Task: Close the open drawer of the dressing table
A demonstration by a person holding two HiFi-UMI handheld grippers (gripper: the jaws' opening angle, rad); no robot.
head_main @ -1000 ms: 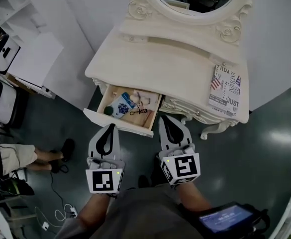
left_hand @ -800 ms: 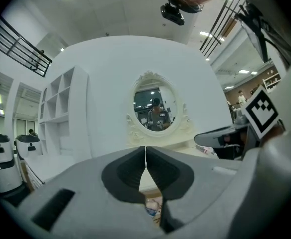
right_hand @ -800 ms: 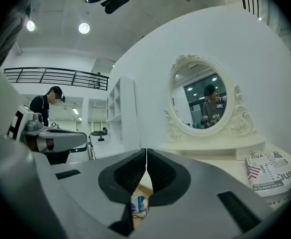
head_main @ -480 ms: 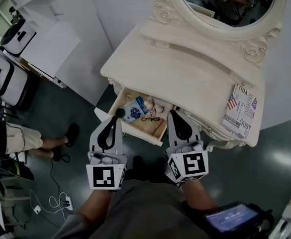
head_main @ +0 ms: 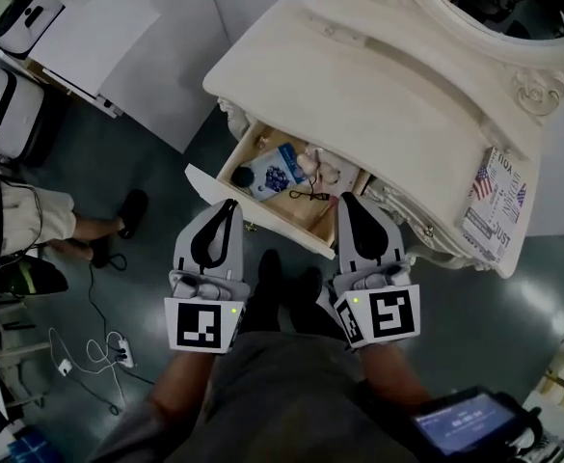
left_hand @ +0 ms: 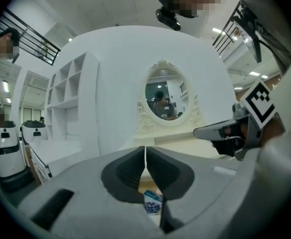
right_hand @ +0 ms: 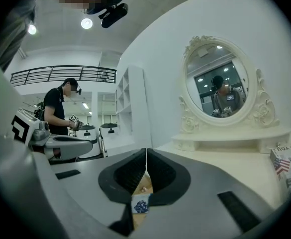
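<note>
The cream dressing table (head_main: 359, 95) has its drawer (head_main: 262, 212) pulled out toward me. Inside the drawer lie a blue-and-white packet (head_main: 280, 177), a dark round item (head_main: 243, 176), pale pink bits and a black cord. My left gripper (head_main: 229, 204) is shut and empty, its tip over the drawer's white front panel near the left end. My right gripper (head_main: 347, 199) is also shut and empty, its tip at the drawer's right end. In the left gripper view the jaws (left_hand: 145, 153) meet, with the packet (left_hand: 152, 203) showing below them. The right gripper view shows the same closed jaws (right_hand: 146, 156).
A flag-printed booklet (head_main: 494, 201) lies on the tabletop's right end, under the oval mirror (head_main: 513, 8). At the left are white machines (head_main: 12, 8), a seated person's legs (head_main: 31, 225) and floor cables (head_main: 89, 355). A screen device (head_main: 465, 422) hangs at my lower right.
Both grippers have moved forward to the drawer; their tips now sit over its front edge instead of short of it. The drawer still stands open.
</note>
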